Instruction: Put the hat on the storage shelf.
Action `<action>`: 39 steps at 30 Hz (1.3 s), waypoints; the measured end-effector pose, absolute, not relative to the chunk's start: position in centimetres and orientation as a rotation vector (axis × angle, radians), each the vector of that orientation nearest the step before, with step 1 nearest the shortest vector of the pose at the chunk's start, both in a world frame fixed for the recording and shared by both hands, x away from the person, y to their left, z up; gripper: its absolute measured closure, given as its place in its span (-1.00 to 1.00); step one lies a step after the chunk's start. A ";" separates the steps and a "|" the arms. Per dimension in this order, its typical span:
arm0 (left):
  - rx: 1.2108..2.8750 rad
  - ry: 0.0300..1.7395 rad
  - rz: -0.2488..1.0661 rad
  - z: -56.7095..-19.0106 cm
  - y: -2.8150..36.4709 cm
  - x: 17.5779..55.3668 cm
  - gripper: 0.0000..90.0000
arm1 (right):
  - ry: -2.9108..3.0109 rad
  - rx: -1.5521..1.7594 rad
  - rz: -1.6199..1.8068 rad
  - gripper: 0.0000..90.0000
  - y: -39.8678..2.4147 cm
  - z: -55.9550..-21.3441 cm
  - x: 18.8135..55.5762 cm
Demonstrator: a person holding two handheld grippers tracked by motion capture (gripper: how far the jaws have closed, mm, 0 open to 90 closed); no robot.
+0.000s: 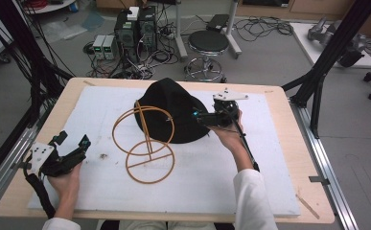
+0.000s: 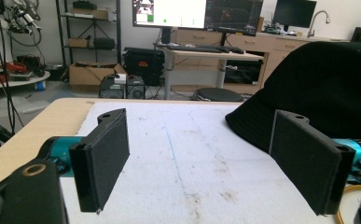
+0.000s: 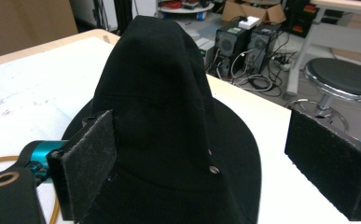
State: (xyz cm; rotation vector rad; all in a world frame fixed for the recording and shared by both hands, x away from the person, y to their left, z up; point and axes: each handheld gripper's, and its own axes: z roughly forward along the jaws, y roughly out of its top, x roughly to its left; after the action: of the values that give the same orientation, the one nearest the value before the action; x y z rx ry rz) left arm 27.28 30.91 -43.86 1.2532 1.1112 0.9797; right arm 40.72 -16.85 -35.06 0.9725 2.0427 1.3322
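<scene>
A black bucket hat lies crown up in the middle of the white mat. A tan wire stand, made of rings on a stem, lies on its side against the hat's left front. My right gripper is at the hat's right brim, pointing left. It is open, and in the right gripper view the hat rises between its wide-apart pads, with the left pad over the brim. My left gripper rests open at the mat's left edge, holding nothing. In the left gripper view the hat sits ahead to the right.
The white mat covers most of the wooden table. Beyond the table's far edge stand a stool and computer boxes with cables. Black frame posts rise on both sides.
</scene>
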 end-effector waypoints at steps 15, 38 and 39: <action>1.247 1.109 0.973 -43.9 31.1 27.2 -0.55 | 2.132 1.019 1.220 -0.81 -13.8 -37.2 45.2; 1.280 1.076 0.974 -43.9 31.0 27.1 -0.51 | 2.292 1.039 1.173 0.95 -13.1 -40.1 46.5; 1.281 1.073 0.975 -43.9 30.9 27.1 -0.50 | 2.292 1.031 1.159 0.96 -13.1 -40.1 46.5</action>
State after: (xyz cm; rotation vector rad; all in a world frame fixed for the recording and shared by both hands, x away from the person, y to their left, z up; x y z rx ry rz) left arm 27.10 30.93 -43.92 1.2811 1.0726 0.9747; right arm 46.54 -13.08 -40.08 1.0310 2.2916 1.1595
